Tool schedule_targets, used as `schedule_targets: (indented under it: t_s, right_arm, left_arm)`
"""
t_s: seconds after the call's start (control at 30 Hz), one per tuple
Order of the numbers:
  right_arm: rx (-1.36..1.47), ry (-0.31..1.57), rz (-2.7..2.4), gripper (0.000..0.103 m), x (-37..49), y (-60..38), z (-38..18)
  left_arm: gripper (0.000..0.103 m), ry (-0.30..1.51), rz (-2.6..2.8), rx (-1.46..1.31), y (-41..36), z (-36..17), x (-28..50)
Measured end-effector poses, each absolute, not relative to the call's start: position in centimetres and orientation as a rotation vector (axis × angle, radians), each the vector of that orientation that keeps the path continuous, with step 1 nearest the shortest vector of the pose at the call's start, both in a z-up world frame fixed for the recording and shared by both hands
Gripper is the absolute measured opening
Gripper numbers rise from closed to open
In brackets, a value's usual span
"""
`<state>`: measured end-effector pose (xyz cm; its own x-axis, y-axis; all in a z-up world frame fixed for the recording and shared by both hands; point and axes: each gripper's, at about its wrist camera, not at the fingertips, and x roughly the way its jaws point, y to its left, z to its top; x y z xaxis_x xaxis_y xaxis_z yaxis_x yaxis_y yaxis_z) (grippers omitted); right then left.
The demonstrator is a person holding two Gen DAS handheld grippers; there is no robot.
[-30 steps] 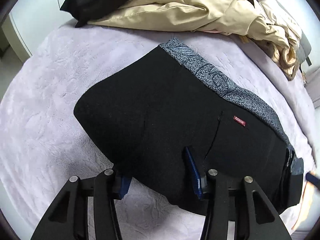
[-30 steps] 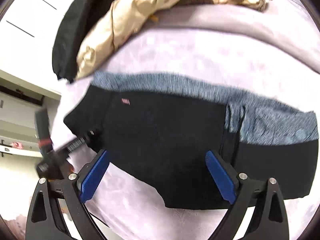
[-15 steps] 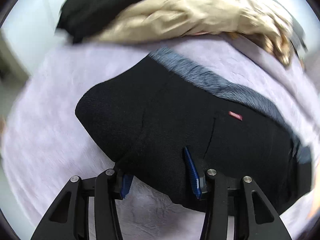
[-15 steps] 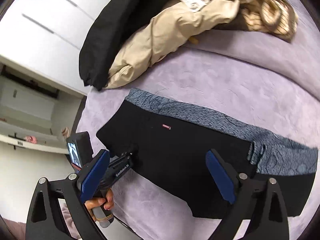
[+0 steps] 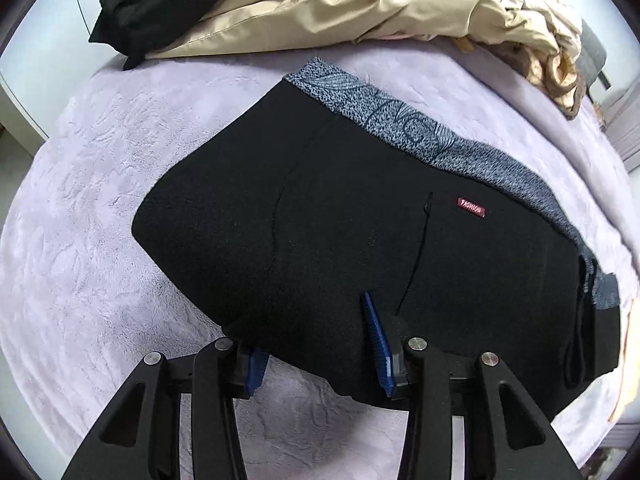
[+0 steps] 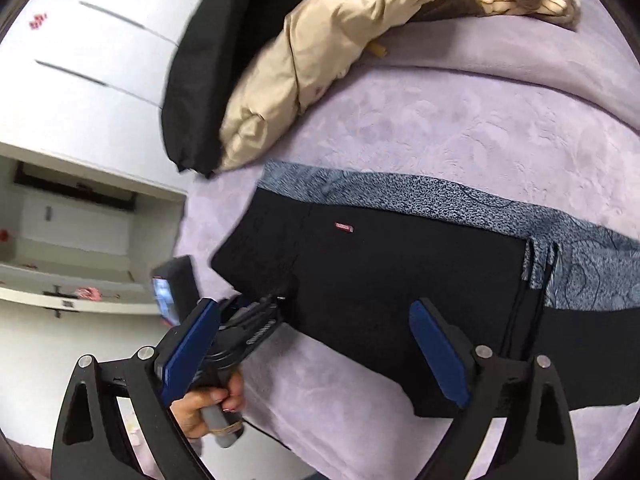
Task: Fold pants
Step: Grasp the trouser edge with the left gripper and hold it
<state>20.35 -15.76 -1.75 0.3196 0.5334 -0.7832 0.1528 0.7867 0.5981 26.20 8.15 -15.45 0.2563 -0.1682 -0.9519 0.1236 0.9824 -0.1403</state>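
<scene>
One pair of black pants [image 5: 360, 216] lies folded flat on the lilac blanket [image 5: 80, 240], and everything else is placed against it. At the pants' near edge the left gripper [image 5: 316, 344] has its two blue pads partly spread; the near hem of the cloth lies between them, one pad [image 5: 374, 336] on top of the fabric, the other [image 5: 256, 364] at its edge on the blanket. Whether they pinch the cloth cannot be told. The right gripper [image 6: 320, 352] hangs above the pants' near edge with its jaws wide apart and nothing between them.

Only the right wrist view shows the person's left hand [image 6: 204, 408], fingers wrapped round the handle of the left gripper [image 6: 256, 320], its tip at the pants' left corner, and the white cupboards [image 6: 80, 80] beyond. The left wrist view alone makes the one red label [image 5: 471, 207] readable as "FASHION".

Along the pants' far edge runs one grey patterned waistband [image 5: 400, 120]. Past it lie two garments, one beige jacket [image 5: 340, 4] and one black garment [image 5: 160, 4].
</scene>
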Motion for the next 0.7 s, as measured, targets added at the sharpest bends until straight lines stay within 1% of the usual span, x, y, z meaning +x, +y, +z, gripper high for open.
schedule_targets:
  t_s: [0.07,0.1,0.13,0.17,0.2,0.33,0.5,0.7]
  right_arm:
    - [0.739,1.206,0.332,0.086,19.1,-16.9,-0.7]
    - [0.751,1.209,0.366,0.074,18.5,-17.2,-0.2]
    - [0.747,1.219,0.393,0.068,17.9,-17.3,0.3]
    - [0.739,1.233,0.416,0.066,17.3,-17.5,0.7]
    - [0.724,1.241,0.447,0.061,16.6,-17.7,1.2]
    - [0.653,1.253,0.47,0.06,13.6,-18.6,2.1]
    - [0.705,1.277,0.451,0.06,10.5,-21.7,1.4]
    - [0.749,1.245,0.476,0.06,7.4,-24.9,3.8]
  left_arm:
    - [0.044,1.305,-0.175,-0.04,7.9,-15.5,26.3]
    - [0.044,1.309,-0.163,-0.039,7.8,-15.5,26.3]
    - [0.044,1.31,-0.15,-0.044,7.8,-15.5,26.3]
    - [0.044,1.309,-0.131,-0.054,7.7,-15.4,26.2]
    - [0.044,1.305,-0.119,-0.048,7.1,-15.5,26.2]
    - [0.044,1.281,-0.082,-0.004,5.7,-15.7,25.9]
    - [0.044,1.264,-0.053,0.0,5.3,-15.5,25.1]
    - [0.044,1.238,-0.012,0.013,4.7,-15.0,24.1]
